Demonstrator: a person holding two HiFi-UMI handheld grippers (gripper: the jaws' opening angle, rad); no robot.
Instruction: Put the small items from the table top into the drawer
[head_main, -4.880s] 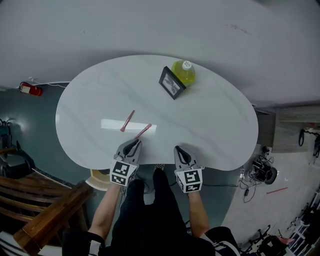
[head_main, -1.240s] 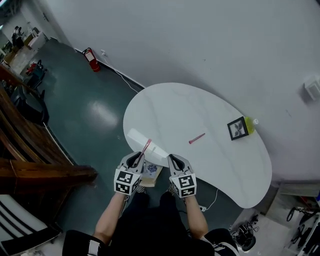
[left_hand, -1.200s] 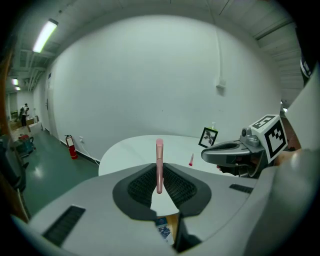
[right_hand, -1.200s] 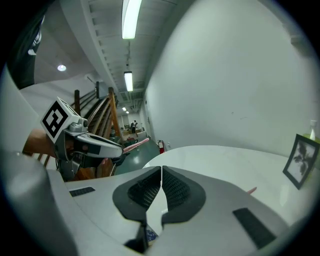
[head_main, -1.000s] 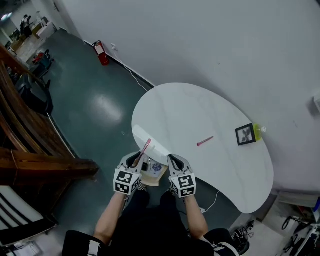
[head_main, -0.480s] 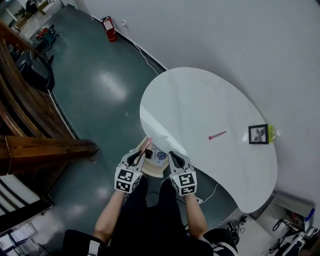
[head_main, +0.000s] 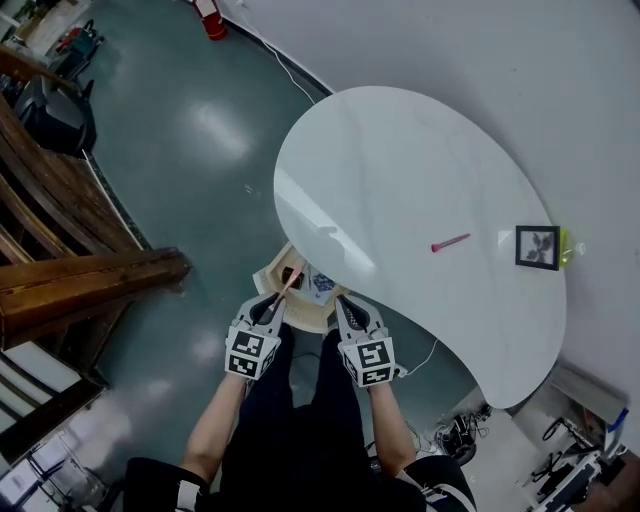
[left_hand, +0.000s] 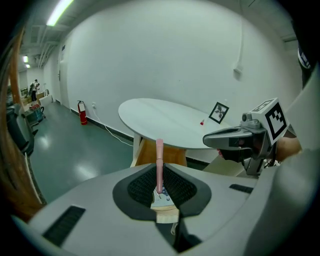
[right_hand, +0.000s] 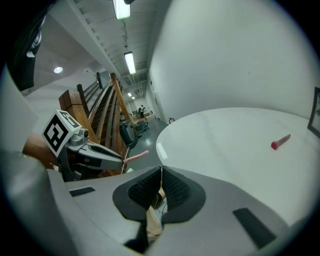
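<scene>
My left gripper (head_main: 272, 305) is shut on a pink pen (head_main: 287, 286), whose tip sticks out over the open wooden drawer (head_main: 268, 277) under the white oval table (head_main: 400, 160). In the left gripper view the pink pen (left_hand: 159, 162) stands upright between the jaws of the left gripper (left_hand: 159, 189), with the drawer below them. A second pink pen (head_main: 450, 242) lies on the table top near its far side. My right gripper (head_main: 347, 305) is shut with nothing in it, beside the left one at the drawer's front. In the right gripper view the right gripper (right_hand: 161, 173) has the second pen (right_hand: 280, 142) far to its right.
A black picture frame (head_main: 537, 247) stands near the table's far edge with a yellow-green bottle (head_main: 565, 246) behind it. Small items lie in the drawer. A wooden bench (head_main: 90, 285) stands on the floor at the left, and a red fire extinguisher (head_main: 212, 18) by the wall.
Both grippers have sunk from the table's edge down toward the open drawer, the left one carrying the pink pen. The drawer now shows more fully.
</scene>
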